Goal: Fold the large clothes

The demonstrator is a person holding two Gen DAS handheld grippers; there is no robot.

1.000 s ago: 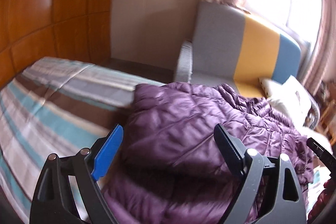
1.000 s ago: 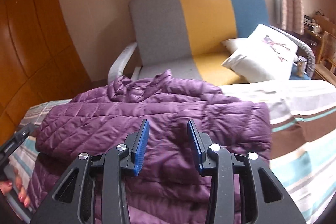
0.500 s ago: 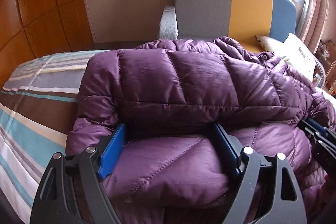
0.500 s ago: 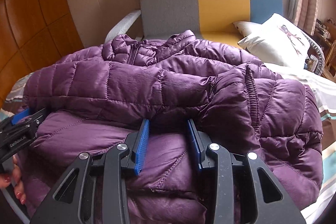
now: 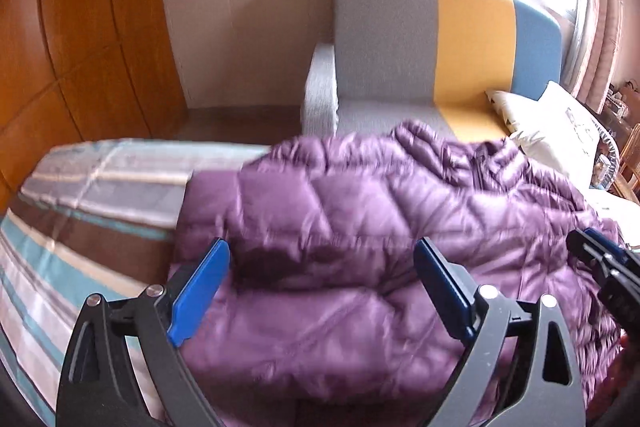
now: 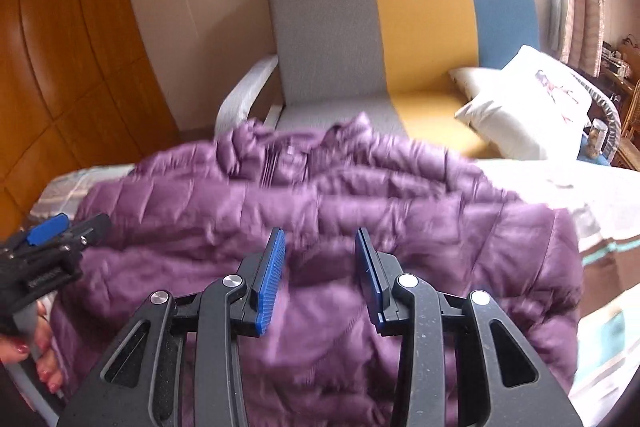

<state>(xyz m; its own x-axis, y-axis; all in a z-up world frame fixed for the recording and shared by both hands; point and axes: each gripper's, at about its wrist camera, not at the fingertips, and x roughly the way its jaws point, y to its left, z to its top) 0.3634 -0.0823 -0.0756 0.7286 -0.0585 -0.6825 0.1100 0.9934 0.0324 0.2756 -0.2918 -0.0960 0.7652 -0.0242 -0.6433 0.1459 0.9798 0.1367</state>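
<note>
A purple quilted down jacket (image 5: 360, 227) lies folded over itself on the striped bed (image 5: 80, 227); it also shows in the right wrist view (image 6: 320, 207). My left gripper (image 5: 320, 271) is wide open, above the near left part of the jacket, holding nothing. My right gripper (image 6: 320, 259) is open with a narrower gap, above the jacket's near middle, empty. Each gripper shows at the edge of the other's view: the right one (image 5: 608, 267) and the left one (image 6: 52, 239). Both views are motion-blurred.
A grey, yellow and blue sofa (image 6: 400, 47) with a white cushion (image 6: 528, 99) stands beyond the bed under a bright window. Wood panelling (image 5: 80, 47) lines the left wall. Bare striped bedding lies to the jacket's left and right (image 6: 608, 247).
Half a second ago both grippers were low against the jacket's fold. Now both have lifted and pulled back, open and empty, and the jacket lies lower and further off.
</note>
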